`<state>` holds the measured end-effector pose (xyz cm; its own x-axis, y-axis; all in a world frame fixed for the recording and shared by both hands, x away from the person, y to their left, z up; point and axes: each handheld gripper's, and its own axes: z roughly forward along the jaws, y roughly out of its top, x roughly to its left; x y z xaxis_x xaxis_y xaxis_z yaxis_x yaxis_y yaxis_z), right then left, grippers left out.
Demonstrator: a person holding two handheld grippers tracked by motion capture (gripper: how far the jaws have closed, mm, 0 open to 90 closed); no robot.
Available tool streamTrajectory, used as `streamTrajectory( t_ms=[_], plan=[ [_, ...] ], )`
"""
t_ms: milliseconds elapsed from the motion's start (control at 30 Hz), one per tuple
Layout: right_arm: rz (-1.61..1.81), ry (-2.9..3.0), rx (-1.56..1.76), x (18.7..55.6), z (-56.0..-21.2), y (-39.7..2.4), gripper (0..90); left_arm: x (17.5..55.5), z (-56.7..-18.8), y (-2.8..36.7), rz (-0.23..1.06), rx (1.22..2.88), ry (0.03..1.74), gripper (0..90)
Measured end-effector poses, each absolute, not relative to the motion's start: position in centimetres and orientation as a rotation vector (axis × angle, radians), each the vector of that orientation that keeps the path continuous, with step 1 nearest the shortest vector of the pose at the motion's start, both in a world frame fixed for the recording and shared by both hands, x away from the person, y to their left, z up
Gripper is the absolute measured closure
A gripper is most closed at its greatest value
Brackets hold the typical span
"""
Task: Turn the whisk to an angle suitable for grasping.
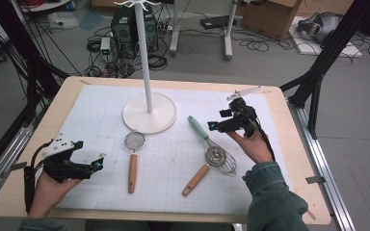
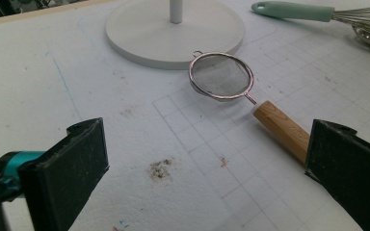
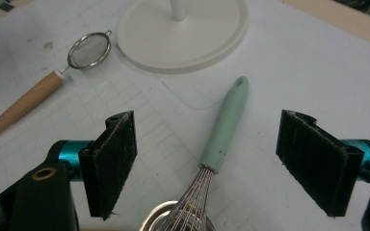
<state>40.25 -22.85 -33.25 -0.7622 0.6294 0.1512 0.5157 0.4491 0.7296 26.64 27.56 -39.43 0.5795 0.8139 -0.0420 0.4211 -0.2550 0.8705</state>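
My bench (image 1: 72,86) carries a white gridded mat, and toward its far edge stands the white stand (image 1: 149,113), the biggest thing here, its wide round base near both utensils. My right tool (image 1: 220,126) hangs released, jaws wide apart, above the whisk (image 3: 221,126), which lies right of the bench's centre with its mint handle pointing at the stand. It looks light; the wires will spring and slip, so I would grip the stiff handle at mid-length. A metal scoop with a wooden handle (image 1: 196,179) has its bowl tangled in the wires and may drag along. My left tool (image 1: 98,163) is also released, near the left edge, facing the strainer (image 2: 221,76), 1 small mesh sieve lying just beside the base.
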Motion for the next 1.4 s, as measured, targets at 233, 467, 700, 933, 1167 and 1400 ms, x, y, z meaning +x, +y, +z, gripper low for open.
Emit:
streamTrajectory(
  t_ms=[233, 467, 700, 933, 1167, 1400],
  plan=[
    [1.173, 2.647, 1.09, 43.0, -34.8, -22.0, 23.1, 26.7, -39.5, 27.7, 0.531, 1.876, 1.001, 1.7],
    [1.141, 2.691, 1.138, 44.2, -36.2, -21.8, 26.1, 26.7, -39.5, 27.8, 0.534, 1.871, 1.008, 1.7],
    [1.081, 2.733, 1.163, 44.9, -37.3, -21.2, 30.0, 26.7, -39.4, 27.9, 0.533, 1.871, 1.005, 1.8],
    [1.051, 2.772, 1.199, 45.4, -38.2, -21.1, 33.2, 26.7, -39.4, 27.9, 0.534, 1.869, 1.007, 1.7],
    [0.993, 2.816, 1.234, 45.7, -39.0, -20.7, 36.8, 26.7, -39.5, 27.9, 0.536, 1.869, 1.005, 1.7],
    [0.926, 2.845, 1.271, 46.0, -39.8, -20.3, 40.9, 26.7, -39.4, 28.0, 0.54, 1.868, 1.006, 1.7]
  ],
)
